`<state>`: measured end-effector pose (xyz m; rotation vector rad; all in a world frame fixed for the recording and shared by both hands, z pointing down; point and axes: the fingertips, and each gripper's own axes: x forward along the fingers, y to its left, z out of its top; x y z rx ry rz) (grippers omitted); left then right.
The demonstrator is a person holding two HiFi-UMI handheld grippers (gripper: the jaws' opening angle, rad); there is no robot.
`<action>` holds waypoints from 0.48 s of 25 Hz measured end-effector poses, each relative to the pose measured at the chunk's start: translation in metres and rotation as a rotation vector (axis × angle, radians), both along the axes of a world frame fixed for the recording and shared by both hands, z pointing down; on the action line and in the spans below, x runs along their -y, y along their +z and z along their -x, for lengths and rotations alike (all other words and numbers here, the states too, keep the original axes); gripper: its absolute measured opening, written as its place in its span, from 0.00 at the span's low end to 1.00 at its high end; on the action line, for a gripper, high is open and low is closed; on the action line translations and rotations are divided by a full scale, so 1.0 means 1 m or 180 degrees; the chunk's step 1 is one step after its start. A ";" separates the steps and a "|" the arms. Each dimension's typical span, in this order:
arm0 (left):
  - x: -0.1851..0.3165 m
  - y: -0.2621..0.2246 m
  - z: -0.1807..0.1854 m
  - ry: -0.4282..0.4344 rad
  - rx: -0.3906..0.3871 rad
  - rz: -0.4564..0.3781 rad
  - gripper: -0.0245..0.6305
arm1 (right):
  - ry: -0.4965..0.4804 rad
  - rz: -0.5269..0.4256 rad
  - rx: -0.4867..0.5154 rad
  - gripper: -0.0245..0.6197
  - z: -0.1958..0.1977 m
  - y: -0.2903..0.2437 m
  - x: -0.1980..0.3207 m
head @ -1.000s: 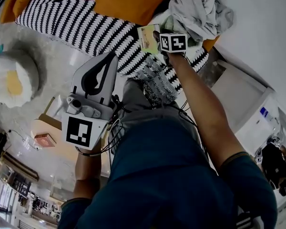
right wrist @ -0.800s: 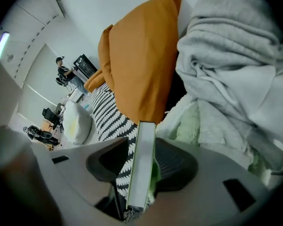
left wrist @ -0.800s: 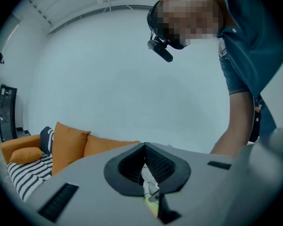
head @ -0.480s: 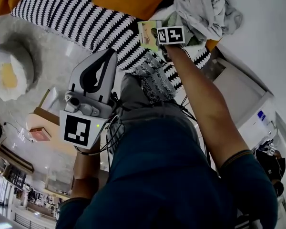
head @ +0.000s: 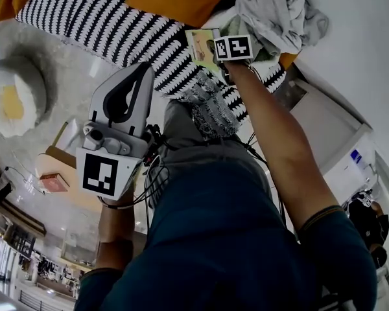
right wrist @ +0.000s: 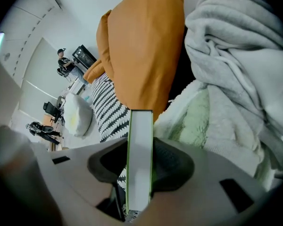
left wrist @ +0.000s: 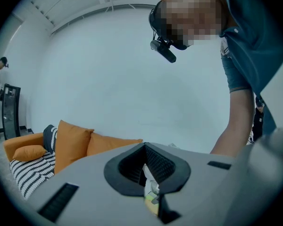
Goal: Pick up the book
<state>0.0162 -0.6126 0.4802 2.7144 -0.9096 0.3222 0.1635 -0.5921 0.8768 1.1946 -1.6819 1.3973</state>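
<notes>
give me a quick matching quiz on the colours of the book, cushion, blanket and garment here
1 book
2 cushion
3 blanket
4 garment

a grey
b black and white stripes
c white pages, green edges
d orange

Pairs: 1-c, 2-d, 3-b, 4-a
</notes>
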 end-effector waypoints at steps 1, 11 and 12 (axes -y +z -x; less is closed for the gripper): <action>0.000 -0.001 0.001 -0.0007 0.0002 -0.0012 0.04 | 0.0010 -0.0028 0.0005 0.28 0.000 -0.004 -0.002; -0.014 -0.028 0.011 0.0005 -0.0018 -0.0205 0.04 | 0.0141 -0.0544 0.0164 0.28 0.006 -0.075 -0.011; -0.017 -0.029 0.012 0.0004 0.0006 -0.0208 0.04 | 0.0149 -0.0620 0.0192 0.28 0.006 -0.085 -0.012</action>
